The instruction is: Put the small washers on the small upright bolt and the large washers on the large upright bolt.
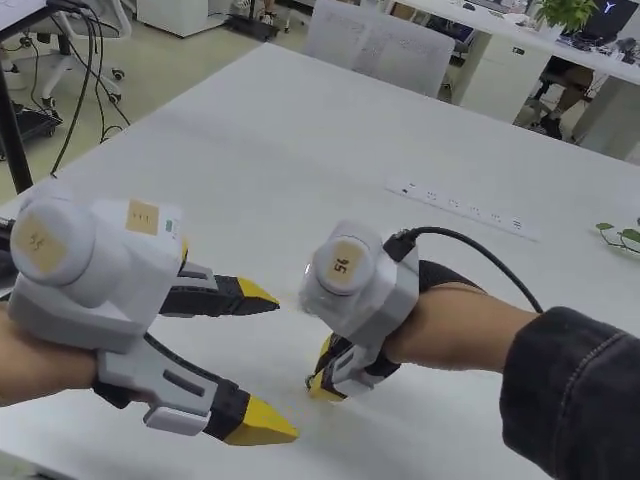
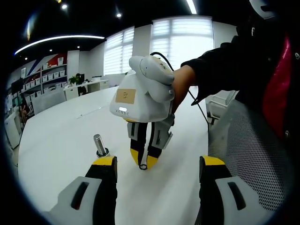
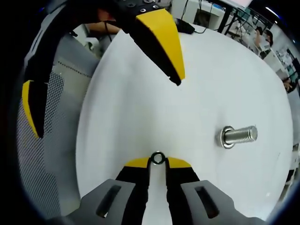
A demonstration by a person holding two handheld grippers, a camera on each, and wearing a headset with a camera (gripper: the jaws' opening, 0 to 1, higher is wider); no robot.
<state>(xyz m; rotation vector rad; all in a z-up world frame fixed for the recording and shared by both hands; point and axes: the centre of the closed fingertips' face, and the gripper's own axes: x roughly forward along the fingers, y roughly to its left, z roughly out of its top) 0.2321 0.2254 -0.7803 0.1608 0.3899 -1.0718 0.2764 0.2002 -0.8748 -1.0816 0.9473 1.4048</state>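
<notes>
My right gripper (image 3: 158, 162) points down at the white table (image 1: 300, 150), shut on a small steel washer (image 3: 158, 158) that rests on or just above the surface. A threaded steel bolt (image 3: 236, 136) stands upright on the table a short way from it. In the left gripper view the bolt (image 2: 99, 145) is left of the right gripper (image 2: 143, 165) with its washer (image 2: 143, 167). My left gripper (image 2: 158, 161) is open, with nothing between its fingers, aimed at the right gripper. In the head view the left gripper (image 1: 262, 360) is at lower left and the right gripper (image 1: 325, 385) at centre.
A white power strip (image 1: 460, 207) lies on the table further back. A grey chair (image 1: 380, 45) stands at the table's far edge. Green leaves (image 1: 620, 236) show at the right edge. A mesh chair back (image 2: 253, 154) is near the person's body.
</notes>
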